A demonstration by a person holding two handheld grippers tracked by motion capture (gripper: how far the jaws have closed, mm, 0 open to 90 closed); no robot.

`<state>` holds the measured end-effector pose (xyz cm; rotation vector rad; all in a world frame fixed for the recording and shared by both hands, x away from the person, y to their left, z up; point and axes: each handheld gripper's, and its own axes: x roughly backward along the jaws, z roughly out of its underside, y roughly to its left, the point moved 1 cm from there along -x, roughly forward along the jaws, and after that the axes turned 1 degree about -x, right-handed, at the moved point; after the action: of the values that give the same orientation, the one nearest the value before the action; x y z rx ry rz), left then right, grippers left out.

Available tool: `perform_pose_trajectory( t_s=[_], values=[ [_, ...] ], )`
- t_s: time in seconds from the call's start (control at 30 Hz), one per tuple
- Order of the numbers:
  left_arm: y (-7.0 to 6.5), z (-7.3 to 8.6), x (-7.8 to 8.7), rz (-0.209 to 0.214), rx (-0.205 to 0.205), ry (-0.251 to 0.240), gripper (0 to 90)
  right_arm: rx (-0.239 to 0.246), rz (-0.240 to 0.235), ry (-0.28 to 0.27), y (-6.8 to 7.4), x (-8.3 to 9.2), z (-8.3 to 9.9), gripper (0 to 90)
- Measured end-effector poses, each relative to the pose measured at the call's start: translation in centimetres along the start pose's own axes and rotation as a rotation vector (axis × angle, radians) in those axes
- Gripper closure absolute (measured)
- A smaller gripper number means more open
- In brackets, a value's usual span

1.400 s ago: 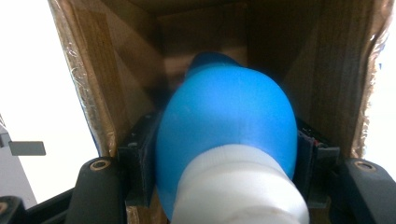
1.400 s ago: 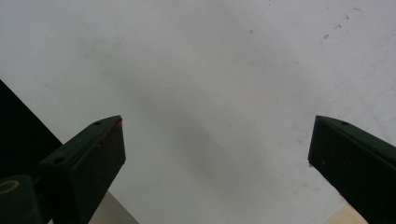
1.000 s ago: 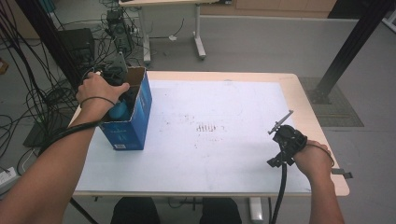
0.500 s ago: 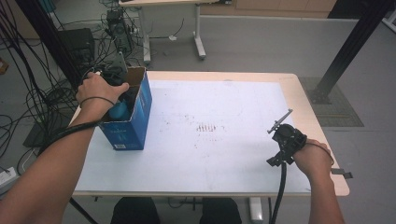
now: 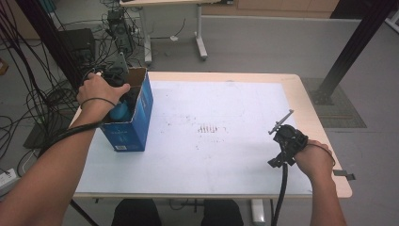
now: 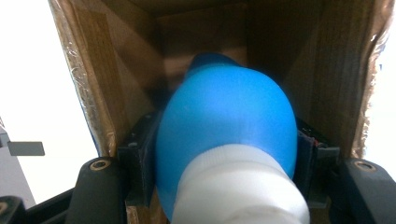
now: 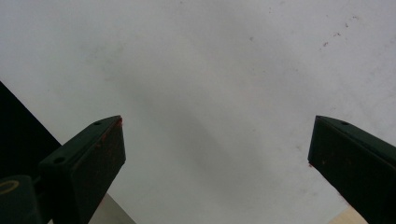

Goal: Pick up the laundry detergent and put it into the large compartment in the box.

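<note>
Table (image 5: 226, 141) first: broad pale top with a wooden edge, faint dark scuff marks near the middle, otherwise bare between the two hands; floor around it grey, with black cables (image 5: 37, 103) trailing off at the far left.

Box (image 5: 134, 117) next: blue carton, standing upright at the table's left edge, top flaps open, brown cardboard walls seen from within in the left gripper view (image 6: 93, 84); set on end, presumably so that things can be lowered in or lifted out from above.

Left hand (image 5: 99, 92) over the box mouth, wrist bent down, left gripper (image 6: 224, 154) plunged inside; jaws drawn in tight on a blue bottle (image 6: 226, 116), black pads pressed to either flank of its rounded body, white cap (image 6: 243, 186) pointing back toward the camera; bottle therefore within the box, between its walls, neck end up toward the opening; grip taken across the widest part of the body, probably for a sure hold while clearing the narrow carton; whether going in or coming out, cannot tell.

Right hand (image 5: 313, 157) resting near the table's right front corner, well apart from the box; right gripper (image 7: 215, 135) aimed at the bare white top, jaws spread wide with nothing between them; parked out of the way, likely idle while the left does the work.
</note>
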<state>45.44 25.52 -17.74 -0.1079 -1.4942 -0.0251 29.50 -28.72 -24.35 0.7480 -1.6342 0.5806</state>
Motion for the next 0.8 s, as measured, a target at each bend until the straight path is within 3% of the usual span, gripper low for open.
perform_pose_trajectory(
  t_s=[0.8],
  values=[
    [-0.11, -0.05, 0.01, 0.0, -0.001, 0.005, 37.0, 0.002, -0.004, -0.004, -0.03, -0.08, -0.09, 3.9]
  ],
)
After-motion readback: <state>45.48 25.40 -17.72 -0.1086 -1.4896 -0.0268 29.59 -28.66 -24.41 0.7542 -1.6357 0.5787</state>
